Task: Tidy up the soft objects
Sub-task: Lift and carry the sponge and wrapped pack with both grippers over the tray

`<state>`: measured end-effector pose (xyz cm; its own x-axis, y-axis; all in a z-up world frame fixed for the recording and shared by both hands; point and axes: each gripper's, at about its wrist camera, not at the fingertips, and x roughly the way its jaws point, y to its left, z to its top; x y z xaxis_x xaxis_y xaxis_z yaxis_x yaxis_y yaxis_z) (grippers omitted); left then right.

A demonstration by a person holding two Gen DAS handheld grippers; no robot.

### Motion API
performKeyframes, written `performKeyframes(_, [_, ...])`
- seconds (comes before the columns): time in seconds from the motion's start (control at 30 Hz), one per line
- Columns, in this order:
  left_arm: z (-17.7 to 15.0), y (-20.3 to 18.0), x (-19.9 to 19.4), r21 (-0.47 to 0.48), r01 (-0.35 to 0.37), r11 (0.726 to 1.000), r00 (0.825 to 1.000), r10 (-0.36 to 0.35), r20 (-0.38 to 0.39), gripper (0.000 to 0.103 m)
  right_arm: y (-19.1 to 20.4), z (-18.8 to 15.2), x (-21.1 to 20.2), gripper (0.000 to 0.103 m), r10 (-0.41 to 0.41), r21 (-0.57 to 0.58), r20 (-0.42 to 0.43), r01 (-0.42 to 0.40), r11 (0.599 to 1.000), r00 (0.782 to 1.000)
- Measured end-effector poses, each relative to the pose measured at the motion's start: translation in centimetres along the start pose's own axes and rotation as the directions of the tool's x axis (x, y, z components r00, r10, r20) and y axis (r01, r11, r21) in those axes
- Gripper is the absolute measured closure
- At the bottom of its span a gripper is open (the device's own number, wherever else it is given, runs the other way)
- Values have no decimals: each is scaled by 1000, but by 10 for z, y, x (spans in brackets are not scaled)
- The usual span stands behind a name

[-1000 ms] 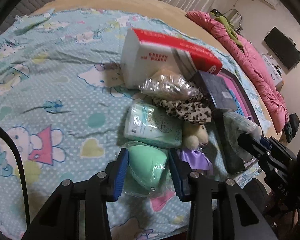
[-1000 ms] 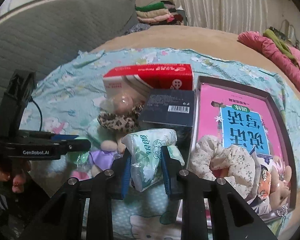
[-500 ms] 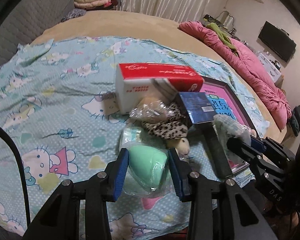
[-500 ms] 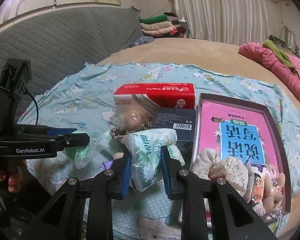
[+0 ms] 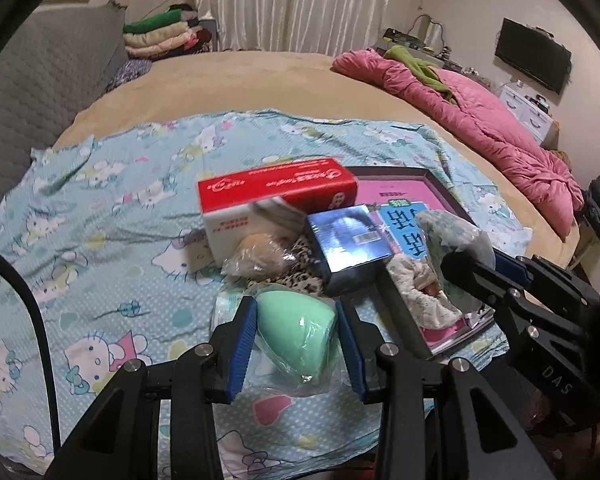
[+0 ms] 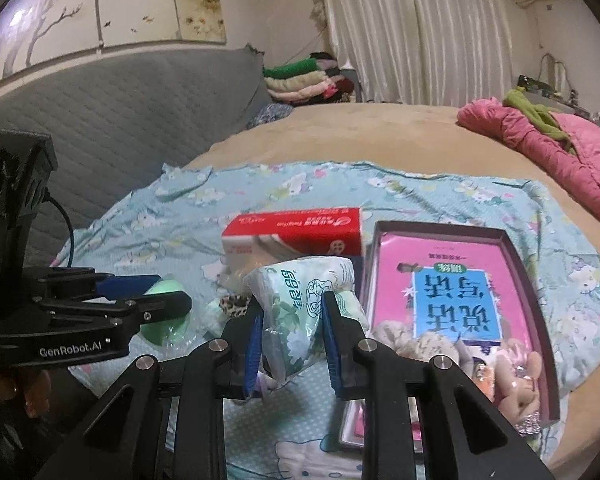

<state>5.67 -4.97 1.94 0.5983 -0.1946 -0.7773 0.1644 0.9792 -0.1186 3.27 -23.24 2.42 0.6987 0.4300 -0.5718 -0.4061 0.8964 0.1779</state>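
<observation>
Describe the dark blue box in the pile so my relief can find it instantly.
On the cartoon-cat sheet, find the red-topped tissue box. The dark blue box lies just right of it, against the pink tray. It is the only glossy, hard-edged item bearing a white barcode label.

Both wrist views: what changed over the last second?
Both grippers rose off the bed, carrying their loads: left gripper lifted the bagged green sponge, right gripper the tissue pack. Neither grip changed. Red tissue box and pink tray stayed put.
</observation>
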Motion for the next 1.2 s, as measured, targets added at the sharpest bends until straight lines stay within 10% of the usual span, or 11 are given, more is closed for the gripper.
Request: performKeyframes(1.2, [34,-75,-27,128,-21,992,998,12,66,62,-51,14,-72,75,-134,95,159,120,988,978])
